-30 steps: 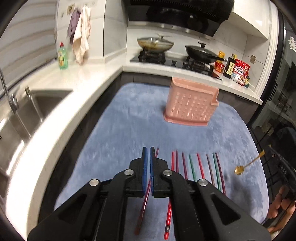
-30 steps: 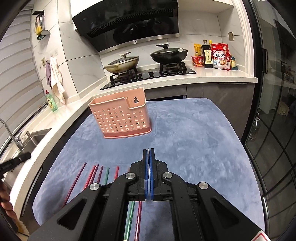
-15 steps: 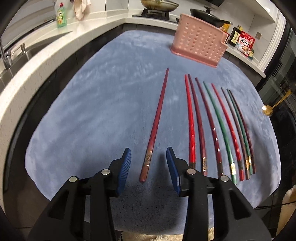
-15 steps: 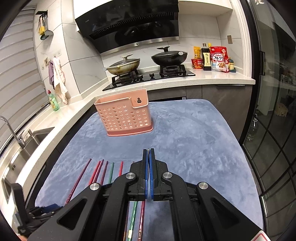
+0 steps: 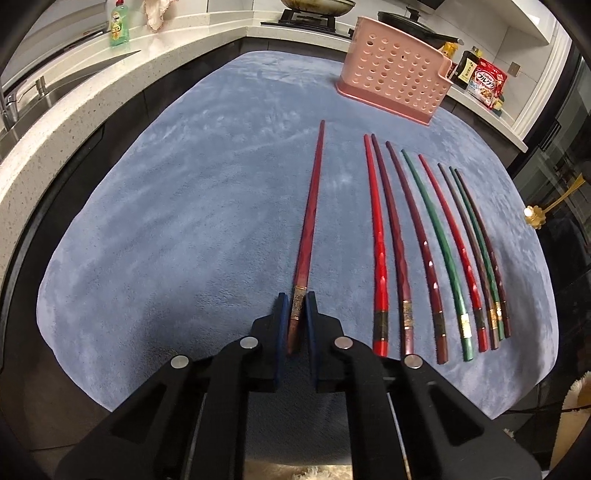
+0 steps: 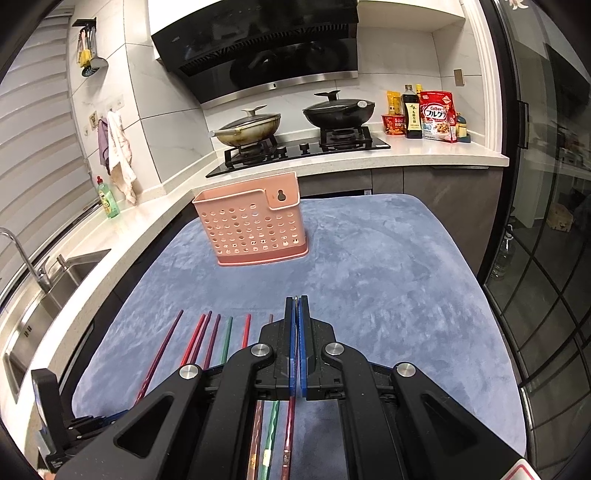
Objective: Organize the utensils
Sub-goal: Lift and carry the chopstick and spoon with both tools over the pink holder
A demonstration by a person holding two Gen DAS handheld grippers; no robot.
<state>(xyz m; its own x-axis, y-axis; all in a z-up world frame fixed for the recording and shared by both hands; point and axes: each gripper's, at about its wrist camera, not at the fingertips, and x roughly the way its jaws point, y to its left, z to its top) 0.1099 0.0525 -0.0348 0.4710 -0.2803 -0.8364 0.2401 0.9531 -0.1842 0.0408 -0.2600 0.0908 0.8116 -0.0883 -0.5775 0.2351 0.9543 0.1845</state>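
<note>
Left tongs (image 5: 296,306) are closed on the handle end of the dark red chopstick (image 5: 309,225), which lies on the blue mat (image 5: 184,221). Right tongs (image 6: 296,310) are fully closed, holding nothing. The pink utensil basket (image 6: 251,221) stands upright at the mat's far end.

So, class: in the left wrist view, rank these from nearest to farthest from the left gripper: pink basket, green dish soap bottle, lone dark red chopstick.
1. Lone dark red chopstick, between the left gripper fingers.
2. Pink basket, far right on the mat.
3. Green dish soap bottle, far left counter.

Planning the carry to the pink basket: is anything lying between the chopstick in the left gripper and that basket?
Nothing visible. From the lone chopstick between the left gripper's fingers to the basket, only bare blue mat; other chopsticks lie to its right.
</note>
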